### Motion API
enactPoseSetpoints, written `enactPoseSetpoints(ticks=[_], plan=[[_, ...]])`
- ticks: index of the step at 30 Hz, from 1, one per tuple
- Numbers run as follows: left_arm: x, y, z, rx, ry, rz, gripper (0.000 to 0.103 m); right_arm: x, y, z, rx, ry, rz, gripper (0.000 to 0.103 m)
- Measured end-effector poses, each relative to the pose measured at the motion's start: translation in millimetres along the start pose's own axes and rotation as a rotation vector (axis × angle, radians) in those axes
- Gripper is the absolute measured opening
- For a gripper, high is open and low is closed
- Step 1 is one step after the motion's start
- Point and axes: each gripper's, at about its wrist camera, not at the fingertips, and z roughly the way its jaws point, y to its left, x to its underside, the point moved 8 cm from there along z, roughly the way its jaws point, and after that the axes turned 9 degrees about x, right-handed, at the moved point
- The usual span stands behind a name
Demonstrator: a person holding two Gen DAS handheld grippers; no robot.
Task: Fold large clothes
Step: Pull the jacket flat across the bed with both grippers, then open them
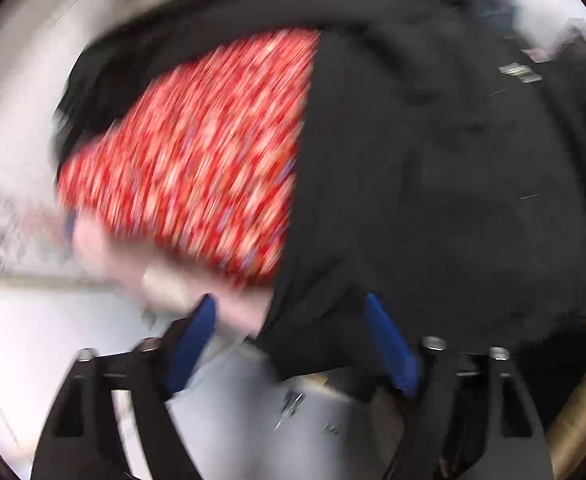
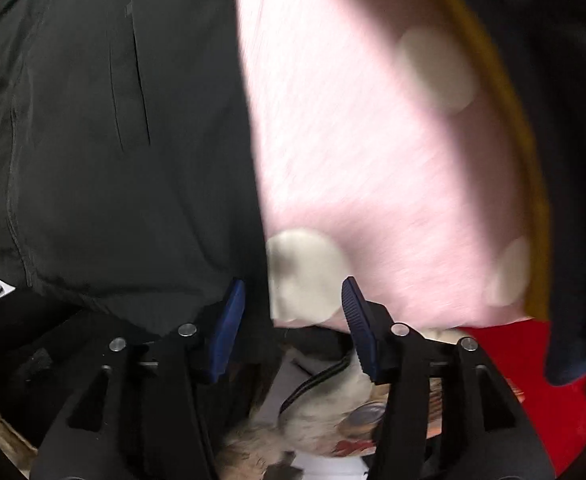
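Hovering over the black jacket (image 1: 433, 160), my left gripper (image 1: 289, 312) gaped wide and empty; my right gripper (image 2: 293, 300) stood half-open, gripping nothing, at lower centre.

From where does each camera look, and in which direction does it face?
Left wrist: sits on the left gripper, faces down onto a black garment over red patterned cloth; its open blue-padded fingers show.
Right wrist: sits on the right gripper, faces down onto a black jacket beside pink dotted cloth; its parted fingers show.
Shared: probably the same black garment, not certain.
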Motion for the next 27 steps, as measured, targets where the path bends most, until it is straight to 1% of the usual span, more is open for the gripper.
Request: enactPoseSetpoints(ticks=[1, 2, 3, 5, 6, 7, 8, 9, 11, 12, 14, 15, 17, 18, 19, 21, 23, 25, 27], plan=[[-12.2, -3.2, -8.7, 0.011, -0.022, 0.025, 0.086, -6.8, -3.2, -11.7, 0.004, -0.035, 0.019, 0.051], [-27.7, -7.0, -16.3, 0.01, -0.049, 0.052, 0.087, -13.0, -2.3, -20.9, -0.01, -0.066, 0.029, 0.051], [-40.2, -17.7, -17.3, 0.013, -0.059, 0.063, 0.088, -20.1, 1.3, -30.7, -0.032, -0.101, 0.031, 0.051], [-64.5, -34.6, -10.5, 0.044, -0.087, 0.068, 0.088, -38.2, 23.2, -53.3, -0.08, -0.183, -0.006, 0.051], [-81.9, -56.6, 1.7, 0.071, -0.087, 0.061, 0.088, -44.6, 36.8, -59.1, -0.095, -0.201, -0.037, 0.052], [-78.9, -74.7, 10.4, 0.088, -0.081, 0.062, 0.088, -48.9, 48.4, -61.8, -0.104, -0.208, -0.062, 0.053], [-85.8, -90.8, 26.1, 0.086, -0.072, 0.068, 0.088, -55.5, 68.3, -64.6, -0.113, -0.216, -0.102, 0.053], [-92.2, -106.2, 33.1, 0.069, -0.068, 0.071, 0.088, -60.1, 84.7, -64.9, -0.12, -0.221, -0.134, 0.053], [-99.4, -125.6, 65.2, 0.058, -0.047, 0.079, 0.088, -68.0, 111.0, -61.4, -0.128, -0.232, -0.195, 0.053], [-101.1, -140.5, 79.3, 0.065, -0.026, 0.083, 0.088, -73.9, 122.6, -58.8, -0.117, -0.228, -0.224, 0.053], [-99.5, -160.0, 105.9, 0.074, 0.013, 0.092, 0.088, -70.8, 143.2, -48.5, -0.099, -0.198, -0.262, 0.053], [-96.3, -170.6, 122.2, 0.071, 0.05, 0.114, 0.088, -71.4, 147.5, -41.2, -0.087, -0.188, -0.265, 0.053], [-88.0, -174.0, 150.8, 0.028, 0.114, 0.137, 0.088, -67.8, 154.0, -21.6, -0.079, -0.139, -0.284, 0.055], [-83.5, -175.1, 160.2, 0.016, 0.144, 0.145, 0.088, -64.5, 155.8, -8.2, -0.064, -0.099, -0.299, 0.055], [-78.4, -175.8, 170.2, 0.002, 0.171, 0.154, 0.088, -62.8, 155.5, 0.4, -0.044, -0.078, -0.305, 0.056], [-80.8, -175.0, 172.1, -0.016, 0.153, 0.16, 0.095, -64.0, 156.6, 2.0, -0.044, -0.087, -0.31, 0.057], [-84.3, -171.6, 172.6, -0.009, 0.181, 0.145, 0.095, -66.6, 156.1, -2.6, -0.051, -0.075, -0.315, 0.057], [-87.9, -167.8, 170.6, -0.002, 0.209, 0.121, 0.095, -76.9, 147.9, -20.5, -0.055, -0.113, -0.264, 0.057], [-96.5, -166.0, 162.6, -0.015, 0.203, 0.115, 0.094, -92.4, 134.0, -47.5, -0.124, -0.163, -0.194, 0.057]])
